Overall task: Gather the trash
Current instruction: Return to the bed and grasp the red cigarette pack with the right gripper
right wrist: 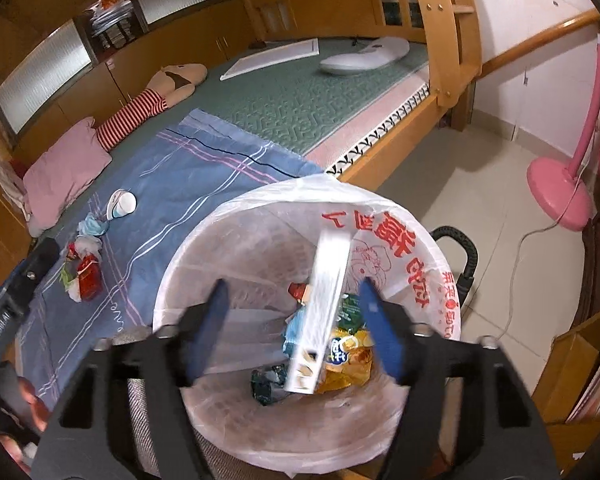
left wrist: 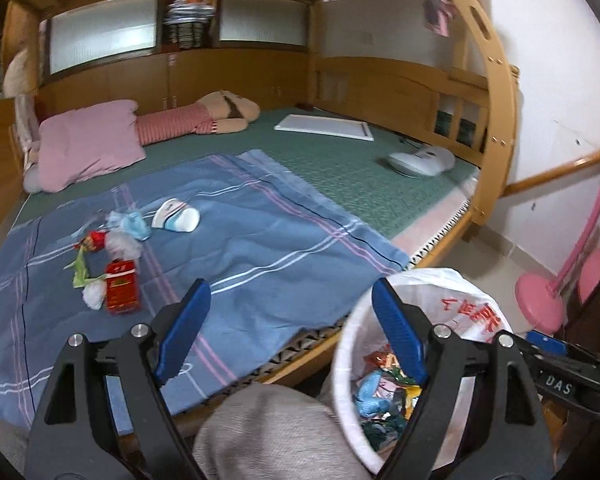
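A white bin lined with a white bag with red print (right wrist: 384, 216) stands beside the bed; it also shows in the left wrist view (left wrist: 476, 308). It holds wrappers and a long white box (right wrist: 326, 312) that stands tilted between the open fingers of my right gripper (right wrist: 294, 300), untouched by either finger. My left gripper (left wrist: 290, 296) is open and empty over the bed's near edge. Trash lies on the blue sheet (left wrist: 240, 232): a red box (left wrist: 121, 288), crumpled wrappers (left wrist: 100, 242), blue tissue (left wrist: 134, 226) and a white cup (left wrist: 176, 216).
A pink pillow (left wrist: 88, 144), a striped plush toy (left wrist: 204, 116), a white board (left wrist: 324, 126) and a white device (left wrist: 420, 160) lie on the green mattress. A pink fan stand (right wrist: 560, 196) is on the tiled floor. My grey-trousered knee (left wrist: 268, 432) is below the left gripper.
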Motion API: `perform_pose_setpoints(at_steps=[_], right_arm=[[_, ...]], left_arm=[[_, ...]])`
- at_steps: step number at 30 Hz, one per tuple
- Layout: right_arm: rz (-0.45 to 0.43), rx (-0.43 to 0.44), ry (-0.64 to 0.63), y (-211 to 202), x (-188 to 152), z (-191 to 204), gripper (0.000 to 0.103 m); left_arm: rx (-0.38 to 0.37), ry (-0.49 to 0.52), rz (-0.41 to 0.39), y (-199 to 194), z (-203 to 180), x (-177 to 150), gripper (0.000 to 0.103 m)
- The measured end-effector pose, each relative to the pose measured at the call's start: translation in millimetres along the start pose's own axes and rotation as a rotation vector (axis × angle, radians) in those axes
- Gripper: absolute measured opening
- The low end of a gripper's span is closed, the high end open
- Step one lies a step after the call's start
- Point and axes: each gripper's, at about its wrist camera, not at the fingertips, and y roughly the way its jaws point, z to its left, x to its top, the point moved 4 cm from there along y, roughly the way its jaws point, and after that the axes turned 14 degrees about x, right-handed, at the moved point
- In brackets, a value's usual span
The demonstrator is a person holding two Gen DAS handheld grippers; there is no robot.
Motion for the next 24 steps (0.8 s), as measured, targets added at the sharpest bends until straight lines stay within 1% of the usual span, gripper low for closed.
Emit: perform_pose_setpoints(at_steps=[3, 6, 8, 11, 14, 18, 20, 22, 24], right_arm=[[0.01, -0.003, -0.012, 2, 1, 4, 0.072], [0.014, 0.001, -0.023, 3, 3, 10, 0.072], [0.017, 0.011, -0.045, 5, 6, 19, 0.072], [0.031, 0.051, -0.09, 16, 8, 39, 0.076], [0.072, 0.12, -0.16, 44, 6, 77, 0.076], [0.15, 0.219, -0.233, 87, -1, 134, 0.076], [0.185, 0.268, -0.267, 110, -7, 164, 0.076], [0.229, 0.315, -0.293, 135, -13, 194, 0.076], [0.285, 0.343, -0.323, 164, -22, 224, 0.076]], left_arm=[[0.026, -0.028, 0.009, 5, 19, 0, 0.083], [0.062, -0.049, 0.005, 7, 46, -2, 0.083], [0.095, -0.069, 0.0, 8, 70, -2, 0.083], [0.182, -0.121, -0.018, 10, 130, -6, 0.086], [0.268, -0.161, -0.021, 14, 186, -15, 0.086], [0.444, -0.228, 0.021, 27, 275, -34, 0.086], [0.503, -0.259, 0.027, 28, 308, -42, 0.086], [0.549, -0.286, 0.031, 28, 333, -49, 0.086], [0.574, -0.319, 0.046, 33, 357, -59, 0.086]])
